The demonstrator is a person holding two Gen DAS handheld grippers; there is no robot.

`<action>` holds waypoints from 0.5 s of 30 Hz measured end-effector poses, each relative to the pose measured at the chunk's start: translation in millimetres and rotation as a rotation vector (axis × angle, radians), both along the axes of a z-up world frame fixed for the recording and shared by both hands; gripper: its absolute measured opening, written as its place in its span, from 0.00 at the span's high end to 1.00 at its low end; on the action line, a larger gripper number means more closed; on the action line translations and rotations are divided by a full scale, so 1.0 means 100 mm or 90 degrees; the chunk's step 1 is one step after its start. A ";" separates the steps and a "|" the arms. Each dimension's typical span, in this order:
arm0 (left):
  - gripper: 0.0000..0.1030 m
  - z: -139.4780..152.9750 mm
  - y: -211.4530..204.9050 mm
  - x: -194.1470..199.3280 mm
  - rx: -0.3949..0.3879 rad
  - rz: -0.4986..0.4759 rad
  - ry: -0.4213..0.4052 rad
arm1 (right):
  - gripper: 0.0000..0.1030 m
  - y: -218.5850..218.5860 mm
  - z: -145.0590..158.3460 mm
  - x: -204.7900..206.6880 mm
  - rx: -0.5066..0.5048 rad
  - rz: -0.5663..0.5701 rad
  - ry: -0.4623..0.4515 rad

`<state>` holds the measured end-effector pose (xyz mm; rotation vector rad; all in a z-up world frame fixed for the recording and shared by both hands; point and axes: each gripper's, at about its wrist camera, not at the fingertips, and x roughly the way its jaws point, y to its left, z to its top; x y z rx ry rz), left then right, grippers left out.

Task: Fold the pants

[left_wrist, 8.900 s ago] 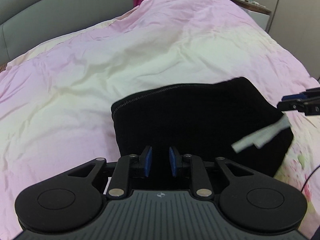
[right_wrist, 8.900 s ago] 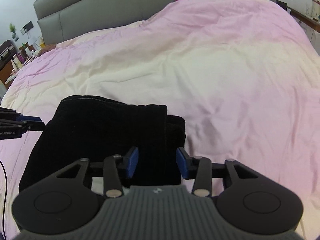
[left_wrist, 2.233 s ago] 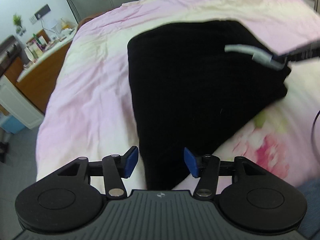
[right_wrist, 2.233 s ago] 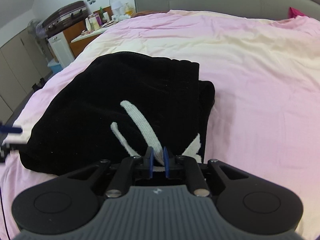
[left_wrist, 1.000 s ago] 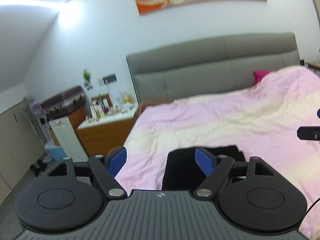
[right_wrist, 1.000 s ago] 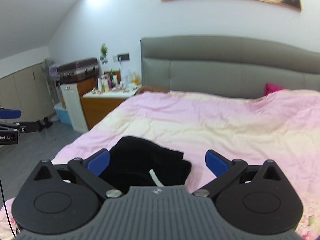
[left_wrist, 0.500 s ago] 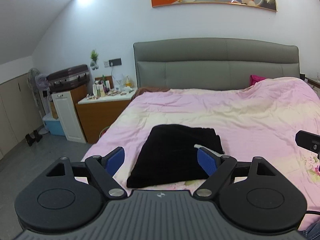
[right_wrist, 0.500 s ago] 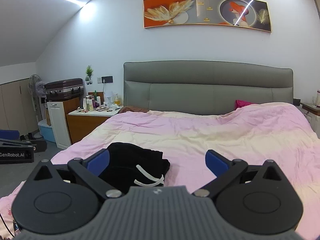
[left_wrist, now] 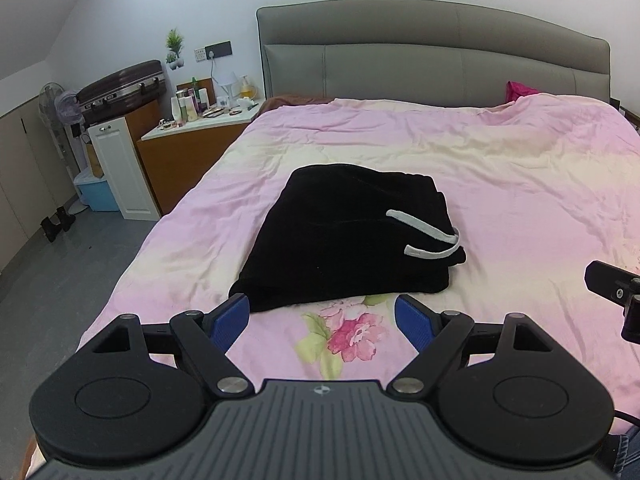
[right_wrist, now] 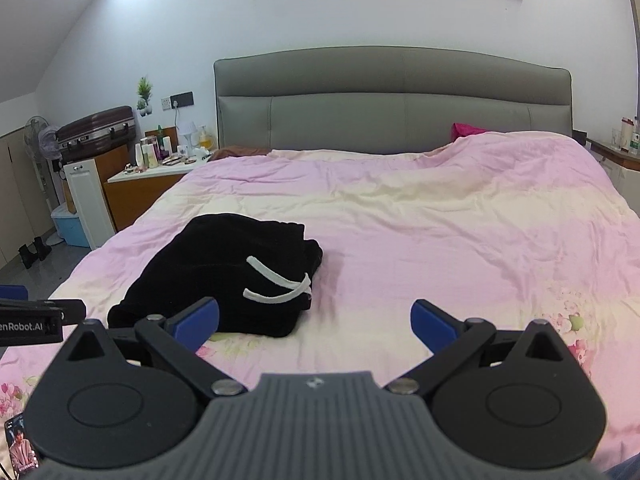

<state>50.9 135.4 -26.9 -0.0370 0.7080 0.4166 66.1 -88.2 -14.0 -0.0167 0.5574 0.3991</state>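
The black pants (left_wrist: 344,240) lie folded into a compact stack on the pink duvet (left_wrist: 520,200), with a white drawstring (left_wrist: 428,240) looped over the right end. They also show in the right wrist view (right_wrist: 224,272), with the drawstring (right_wrist: 276,284) on top. My left gripper (left_wrist: 322,320) is open and empty, held back from the stack near the foot of the bed. My right gripper (right_wrist: 314,320) is open and empty, also clear of the pants. The right gripper's edge (left_wrist: 612,288) shows at the far right of the left wrist view.
A grey padded headboard (right_wrist: 392,108) stands at the far end. A wooden nightstand (left_wrist: 180,148) with bottles, a white cabinet (left_wrist: 120,168) and a suitcase (left_wrist: 120,88) stand left of the bed. A phone (right_wrist: 20,448) lies at the near left.
Both grippers have let go and pulled back from the pants toward the foot of the bed. The right gripper released the drawstring. In the last half second both views tilted slightly downward.
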 end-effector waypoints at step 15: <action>0.06 -0.01 0.07 0.05 -0.006 -0.003 0.009 | 0.05 0.06 -0.04 0.08 0.002 0.013 0.016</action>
